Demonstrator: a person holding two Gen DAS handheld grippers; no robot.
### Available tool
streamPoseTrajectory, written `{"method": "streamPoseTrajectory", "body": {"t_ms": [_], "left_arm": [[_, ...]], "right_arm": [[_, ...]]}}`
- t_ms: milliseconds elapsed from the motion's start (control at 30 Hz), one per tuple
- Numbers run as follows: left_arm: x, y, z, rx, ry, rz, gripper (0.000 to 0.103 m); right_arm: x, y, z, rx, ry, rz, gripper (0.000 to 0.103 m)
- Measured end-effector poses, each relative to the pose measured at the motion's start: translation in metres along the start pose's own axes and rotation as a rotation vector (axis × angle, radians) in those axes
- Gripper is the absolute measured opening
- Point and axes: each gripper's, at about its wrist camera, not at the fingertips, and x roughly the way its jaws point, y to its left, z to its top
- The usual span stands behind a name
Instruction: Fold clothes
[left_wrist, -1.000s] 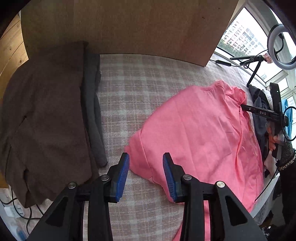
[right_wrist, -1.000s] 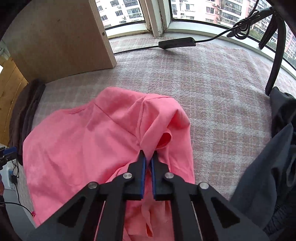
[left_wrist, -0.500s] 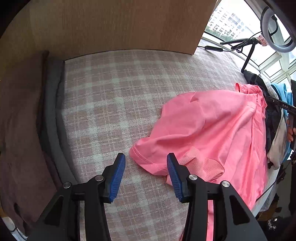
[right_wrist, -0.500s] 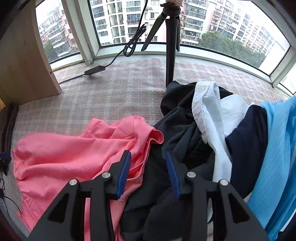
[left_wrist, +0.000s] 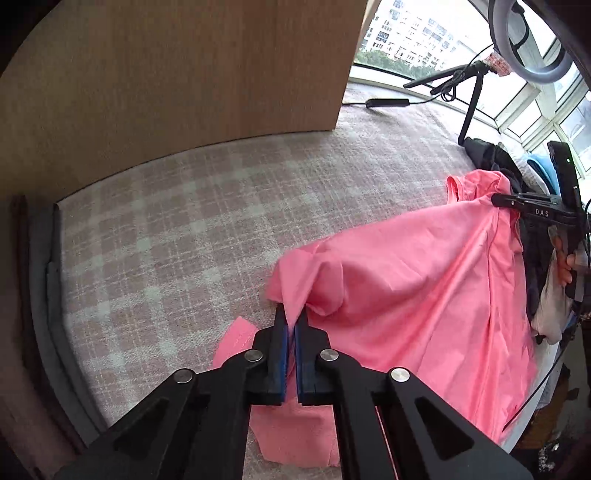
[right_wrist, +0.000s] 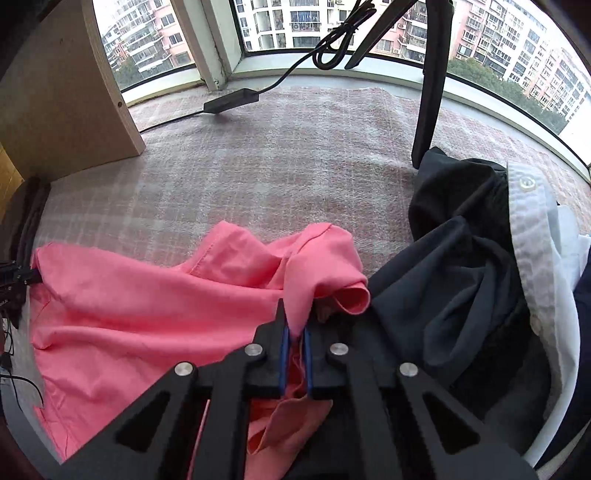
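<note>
Checked bedspread (left_wrist: 177, 229) stretches under a wide window, wooden panel (left_wrist: 184, 66) at the back, and the pink shirt (left_wrist: 406, 280) lies rumpled across the near side of it, right up against a heap of dark and white clothes (right_wrist: 472, 266). Left gripper (left_wrist: 291, 325) is clamped on a pinch of pink near one sleeve, right gripper (right_wrist: 294, 332) clamped on a fold by the other, at the pile's edge. Both pinches look thin: a sharp pull apart could slip the fabric free, or the right side could drag that dark garment along, judging by how closely they touch, and the tripod leg (right_wrist: 428, 92) stands near
</note>
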Motion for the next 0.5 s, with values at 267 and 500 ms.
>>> {"method": "streamPoseTrajectory", "body": {"t_ms": [267,500], "left_arm": [[-0.072,0.049,0.061,-0.073,-0.170,0.176,0.029],[-0.090,0.077,0.042,-0.152,-0.140,0.135,0.044]], "right_arm": [[-0.072,0.018,0.058,-0.081,-0.311,-0.044,0.006],[-0.037,-0.007,0.077,-0.015,-0.140,-0.100,0.039]]}}
